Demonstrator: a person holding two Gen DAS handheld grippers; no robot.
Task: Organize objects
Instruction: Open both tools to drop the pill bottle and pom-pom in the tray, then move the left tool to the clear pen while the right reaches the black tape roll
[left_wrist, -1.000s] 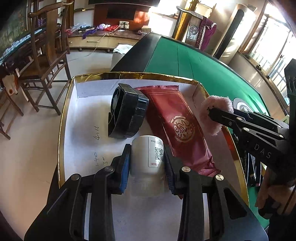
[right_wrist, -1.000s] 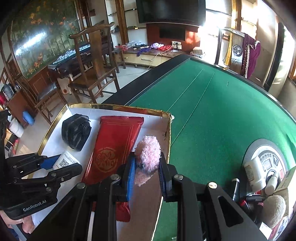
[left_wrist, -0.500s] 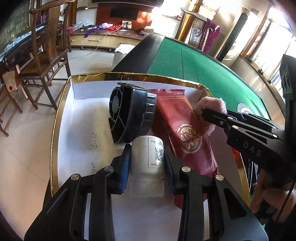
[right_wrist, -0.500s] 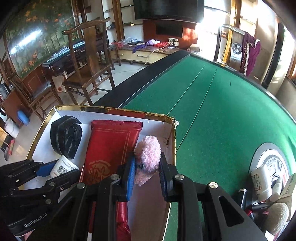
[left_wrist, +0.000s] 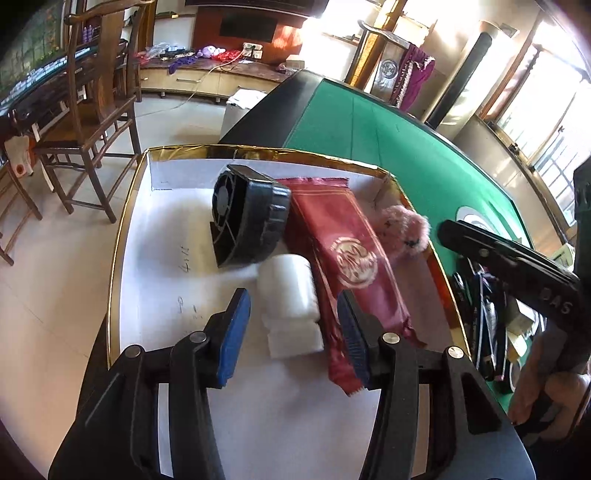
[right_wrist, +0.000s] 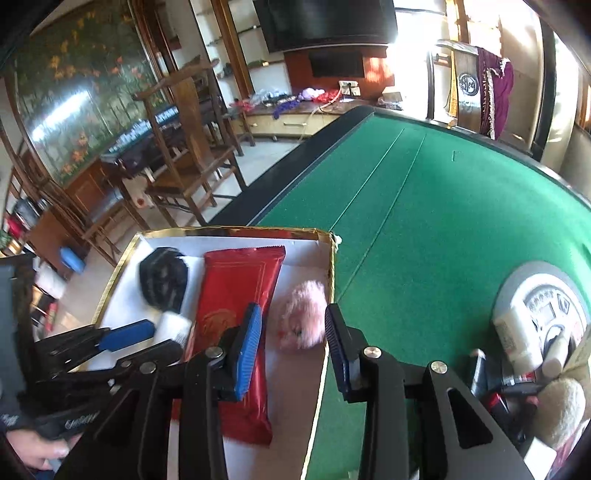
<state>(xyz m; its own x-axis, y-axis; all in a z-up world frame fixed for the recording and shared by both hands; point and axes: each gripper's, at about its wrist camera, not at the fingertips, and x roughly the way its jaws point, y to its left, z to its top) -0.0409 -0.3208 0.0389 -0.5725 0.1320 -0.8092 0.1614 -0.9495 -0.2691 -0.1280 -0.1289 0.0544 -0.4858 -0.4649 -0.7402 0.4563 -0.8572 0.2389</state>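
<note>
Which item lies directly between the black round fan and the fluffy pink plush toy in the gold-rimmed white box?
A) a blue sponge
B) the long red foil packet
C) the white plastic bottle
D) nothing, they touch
B: the long red foil packet runs lengthwise down the gold-rimmed white box, with the black round fan on one side and the fluffy pink plush toy on the other.

Bright daylight w/ window glare top right, fisheye-bent dark corners, slight motion blur.

Bottle beside packet in box
</note>
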